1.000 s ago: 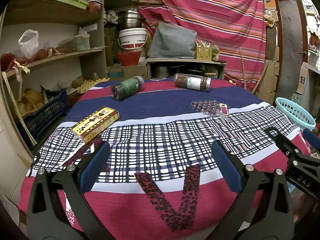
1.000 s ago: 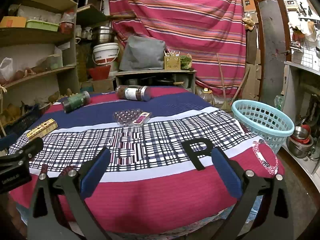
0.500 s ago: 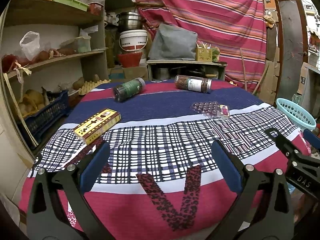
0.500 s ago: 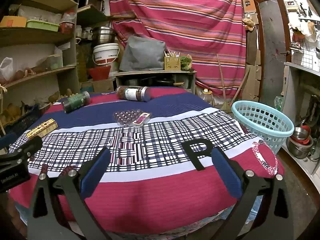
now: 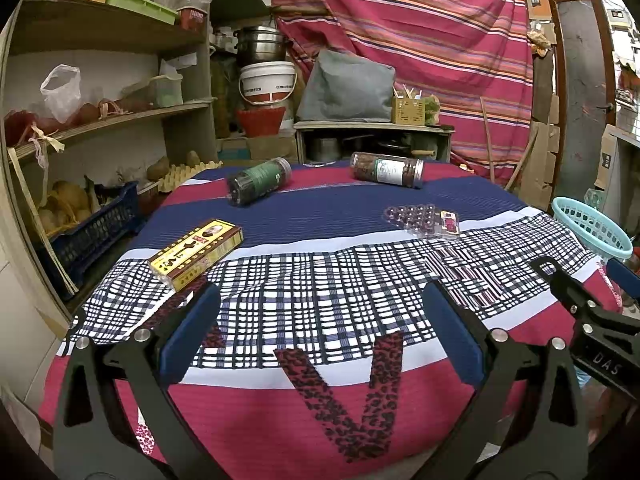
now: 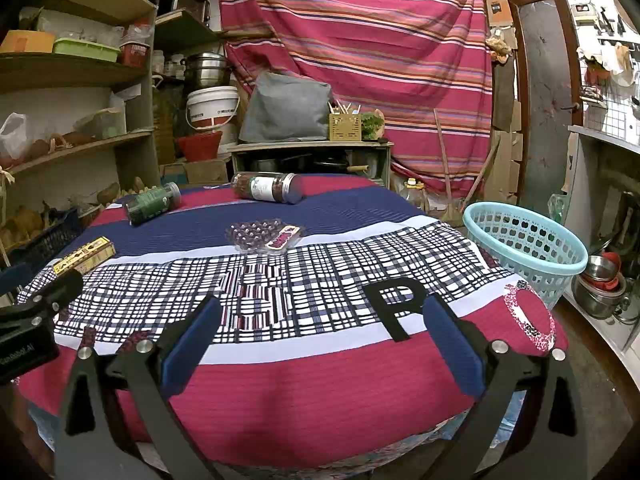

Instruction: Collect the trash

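On the cloth-covered table point(image 5: 320, 216) lie a yellow box point(image 5: 196, 254) point(image 6: 84, 261) at the left, a green-labelled jar point(image 5: 259, 180) point(image 6: 152, 203) and a white-labelled jar point(image 5: 387, 169) point(image 6: 267, 187) on their sides at the back, and a clear blister tray point(image 5: 422, 219) point(image 6: 262, 235) in the middle. A light blue basket point(image 6: 526, 250) point(image 5: 592, 232) stands off the table's right side. My left gripper point(image 5: 320, 320) hovers open above the near edge, empty. My right gripper point(image 6: 320, 328) is open too, empty, with the basket to its right.
Wooden shelves point(image 5: 100, 124) full of bags, boxes and a blue crate point(image 5: 92, 228) line the left. A low cabinet point(image 5: 372, 140) with a grey bag, buckets and a striped curtain stands behind the table. Metal bowls point(image 6: 604, 284) sit on the floor at the right.
The left wrist view has drawn back and risen slightly, so the box and jars sit a little lower in frame. The right gripper has barely moved. Both stay open.
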A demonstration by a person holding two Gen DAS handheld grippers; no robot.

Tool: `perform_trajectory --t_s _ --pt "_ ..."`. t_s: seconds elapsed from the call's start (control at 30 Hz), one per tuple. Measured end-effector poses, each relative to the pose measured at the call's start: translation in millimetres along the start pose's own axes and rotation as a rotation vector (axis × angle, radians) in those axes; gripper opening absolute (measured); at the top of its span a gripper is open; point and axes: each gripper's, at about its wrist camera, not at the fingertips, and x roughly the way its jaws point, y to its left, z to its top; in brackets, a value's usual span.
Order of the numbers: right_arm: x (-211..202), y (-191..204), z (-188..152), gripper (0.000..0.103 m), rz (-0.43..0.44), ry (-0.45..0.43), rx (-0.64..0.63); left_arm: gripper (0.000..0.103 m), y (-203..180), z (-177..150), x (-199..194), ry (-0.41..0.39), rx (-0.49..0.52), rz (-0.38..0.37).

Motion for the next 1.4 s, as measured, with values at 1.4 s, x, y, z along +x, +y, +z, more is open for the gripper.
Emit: perform_trajectory --t_s 1.4 --pt "0.2 -0.8 -0.6 0.098 0.000 -0.001 -0.006 0.098 3.2 2.6 -0.6 -0.005 -0.001 0.003"
